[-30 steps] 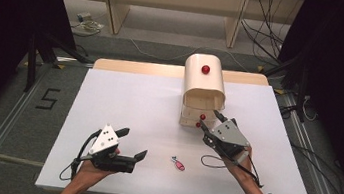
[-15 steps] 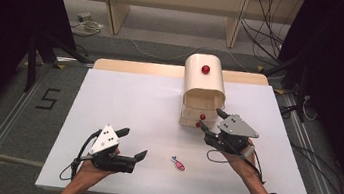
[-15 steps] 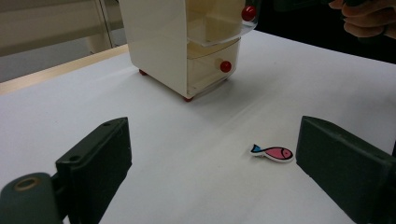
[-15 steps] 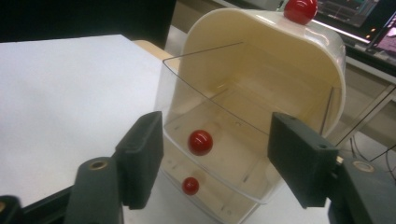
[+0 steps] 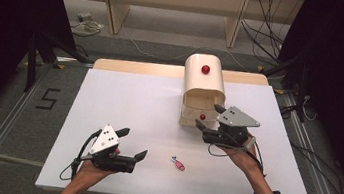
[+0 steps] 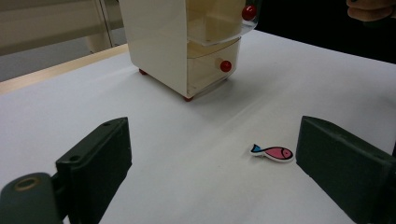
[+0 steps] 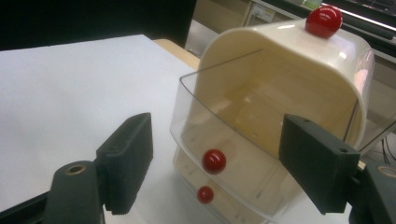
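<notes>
Right gripper (image 5: 210,117) has lifted off the lower knob (image 5: 202,116) of the drawer box (image 5: 204,83), jaws just spread wide with nothing between them; in its own view the upper drawer (image 7: 243,154) stands pulled out. Left gripper (image 5: 132,145) hasn't moved, jaws wide and empty. Fish (image 6: 274,153) lies on the table (image 5: 134,97) just ahead of the left gripper, so picking it up for that drawer looks next.

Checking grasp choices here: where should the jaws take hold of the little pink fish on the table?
The fish lies flat on the white table, so probably come from straight above and pinch its narrow sides across the body, not nose to tail.
</notes>
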Motion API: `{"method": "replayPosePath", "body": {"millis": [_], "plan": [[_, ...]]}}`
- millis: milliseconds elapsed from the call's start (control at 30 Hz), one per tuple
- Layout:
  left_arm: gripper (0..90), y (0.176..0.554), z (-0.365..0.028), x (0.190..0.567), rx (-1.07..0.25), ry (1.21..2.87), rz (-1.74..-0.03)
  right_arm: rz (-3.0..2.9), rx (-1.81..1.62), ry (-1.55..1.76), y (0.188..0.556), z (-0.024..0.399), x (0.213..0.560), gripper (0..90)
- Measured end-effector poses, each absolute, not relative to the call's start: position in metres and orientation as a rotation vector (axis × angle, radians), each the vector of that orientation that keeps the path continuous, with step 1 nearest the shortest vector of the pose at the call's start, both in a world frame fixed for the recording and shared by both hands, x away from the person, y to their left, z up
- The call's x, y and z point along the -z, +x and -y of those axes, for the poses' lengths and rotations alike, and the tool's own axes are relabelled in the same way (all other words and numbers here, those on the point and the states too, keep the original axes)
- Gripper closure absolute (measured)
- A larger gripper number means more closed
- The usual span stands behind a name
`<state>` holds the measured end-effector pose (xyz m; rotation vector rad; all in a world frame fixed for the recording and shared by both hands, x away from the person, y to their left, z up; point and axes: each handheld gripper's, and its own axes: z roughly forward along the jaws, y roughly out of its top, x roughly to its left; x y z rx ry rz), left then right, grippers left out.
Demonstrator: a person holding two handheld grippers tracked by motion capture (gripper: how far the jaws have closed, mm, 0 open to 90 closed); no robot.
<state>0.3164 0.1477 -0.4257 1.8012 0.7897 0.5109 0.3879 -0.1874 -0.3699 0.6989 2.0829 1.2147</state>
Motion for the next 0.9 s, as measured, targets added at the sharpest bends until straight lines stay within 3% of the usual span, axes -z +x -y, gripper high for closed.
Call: {"method": "replayPosePath", "body": {"millis": [900], "plan": [[10.3,0.317,-0.148,0.426,-0.511,1.805,-0.789,-2.251,-1.19,0.682,0.418,0.178,0.346,27.2]]}}
